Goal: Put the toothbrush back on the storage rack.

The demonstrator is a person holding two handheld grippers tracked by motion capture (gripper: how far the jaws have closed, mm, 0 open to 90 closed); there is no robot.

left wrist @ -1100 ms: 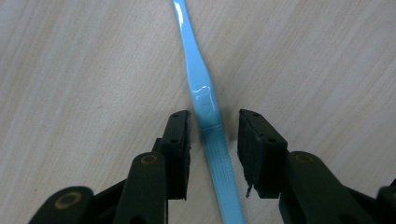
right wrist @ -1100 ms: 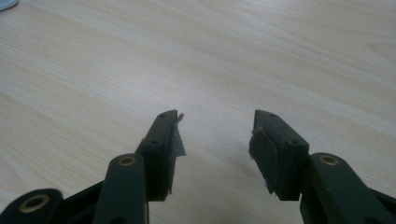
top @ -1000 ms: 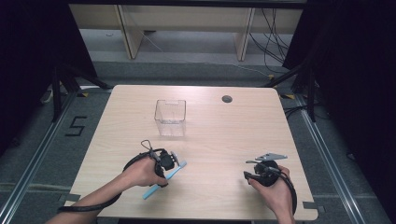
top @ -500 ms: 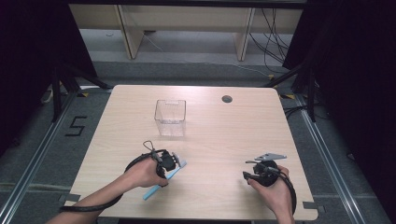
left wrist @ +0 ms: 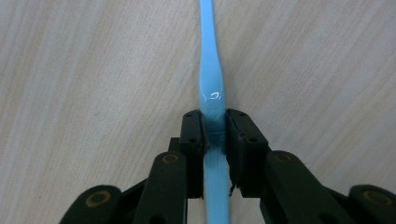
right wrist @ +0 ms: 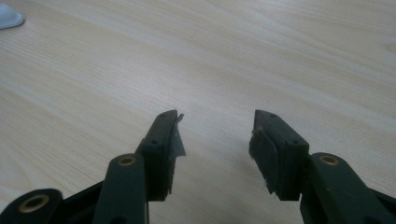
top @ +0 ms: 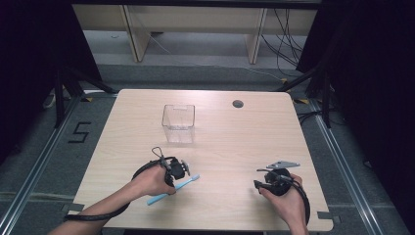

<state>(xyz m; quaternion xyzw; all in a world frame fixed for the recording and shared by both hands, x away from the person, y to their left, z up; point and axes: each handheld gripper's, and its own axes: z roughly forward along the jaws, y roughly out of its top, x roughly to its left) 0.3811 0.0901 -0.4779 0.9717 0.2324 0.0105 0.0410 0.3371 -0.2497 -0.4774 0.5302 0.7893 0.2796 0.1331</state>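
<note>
Left gripper (left wrist: 215,130) jaws, just closing, clamp the light-blue toothbrush (left wrist: 211,88) lying flat on the wooden table (top: 230,147) near its front edge; right gripper (right wrist: 215,135) jaws stand apart, empty; clear container (top: 178,123) sits beyond.

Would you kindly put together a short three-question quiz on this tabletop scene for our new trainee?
1. True or false: the left claw is clamped on the blue toothbrush.
2. Which thing stands farther up the table from the toothbrush? A) a clear plastic container B) a red mug C) a metal bowl
3. Fill in: the right claw stands ____ with nothing between its jaws.

Key:
1. True; in the left gripper view the pads press on the handle from both sides.
2. A; it stands upright, apart from the toothbrush.
3. open; bare wood shows in the gap.
</note>
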